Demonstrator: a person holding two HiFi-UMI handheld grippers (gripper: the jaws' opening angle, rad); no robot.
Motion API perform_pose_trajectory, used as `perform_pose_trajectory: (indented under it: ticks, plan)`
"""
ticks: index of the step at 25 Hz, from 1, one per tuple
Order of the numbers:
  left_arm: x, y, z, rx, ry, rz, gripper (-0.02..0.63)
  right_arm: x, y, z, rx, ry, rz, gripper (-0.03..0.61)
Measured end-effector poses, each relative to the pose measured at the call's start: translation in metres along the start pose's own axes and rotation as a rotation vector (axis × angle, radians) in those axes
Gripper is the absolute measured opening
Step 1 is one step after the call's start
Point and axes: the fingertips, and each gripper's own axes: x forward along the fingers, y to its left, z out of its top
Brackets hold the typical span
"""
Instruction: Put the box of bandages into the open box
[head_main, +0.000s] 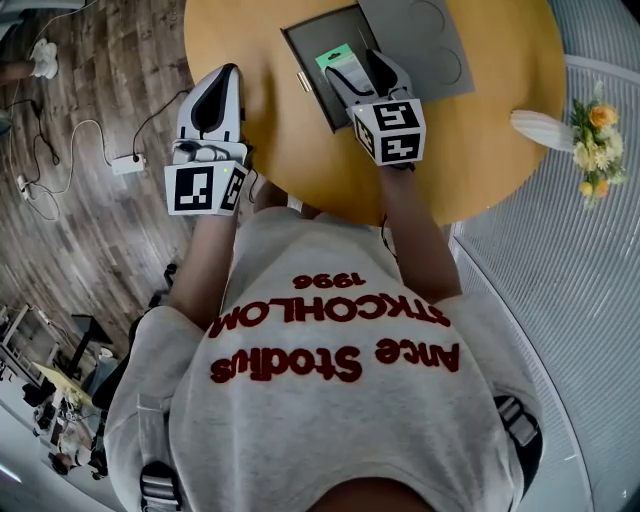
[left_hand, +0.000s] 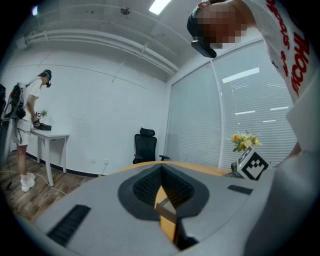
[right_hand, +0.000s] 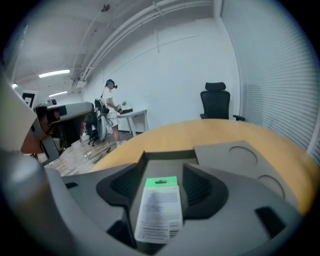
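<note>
The box of bandages (head_main: 338, 60), white with a green top, lies inside the open grey box (head_main: 308, 45) on the round wooden table (head_main: 250, 40). My right gripper (head_main: 353, 63) reaches over that grey box with a finger on each side of the bandages. In the right gripper view the bandage box (right_hand: 160, 207) shows a gap to each pad, so the right gripper (right_hand: 161, 170) is open around it. My left gripper (head_main: 228, 72) hovers at the table's left edge, shut and holding nothing; in its own view the left gripper (left_hand: 160, 170) has its tips together.
The grey lid (head_main: 420, 40) with two round dents lies flat beside the open box. A white vase with flowers (head_main: 590, 130) is at the table's right rim. Cables and a power strip (head_main: 128, 163) lie on the wood floor at left. A black office chair (right_hand: 216, 100) stands beyond the table.
</note>
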Motion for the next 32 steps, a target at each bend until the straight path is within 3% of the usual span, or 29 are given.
perform_pose_trajectory:
  ticks: [2,6,11,16,24,32]
  plan:
    - [0.003,0.001,0.003,0.01,-0.015,-0.005,-0.002,-0.013,-0.006,0.019,0.012,-0.104,-0.027,0.167]
    - [0.001,0.005,0.016,0.028,-0.049,-0.016,-0.002,-0.046,-0.008,0.057,0.034,-0.291,-0.067,0.024]
    - [0.005,-0.004,0.064,0.057,-0.1,-0.049,-0.002,-0.102,-0.014,0.111,0.037,-0.409,-0.117,0.015]
    - [0.0,-0.017,0.1,0.089,-0.159,-0.093,-0.002,-0.148,-0.009,0.14,0.032,-0.502,-0.155,0.014]
    - [-0.002,-0.033,0.125,0.124,-0.208,-0.156,-0.002,-0.19,-0.007,0.156,0.015,-0.587,-0.216,0.014]
    - [0.006,-0.057,0.134,0.135,-0.235,-0.245,-0.002,-0.235,-0.025,0.133,0.082,-0.619,-0.334,0.012]
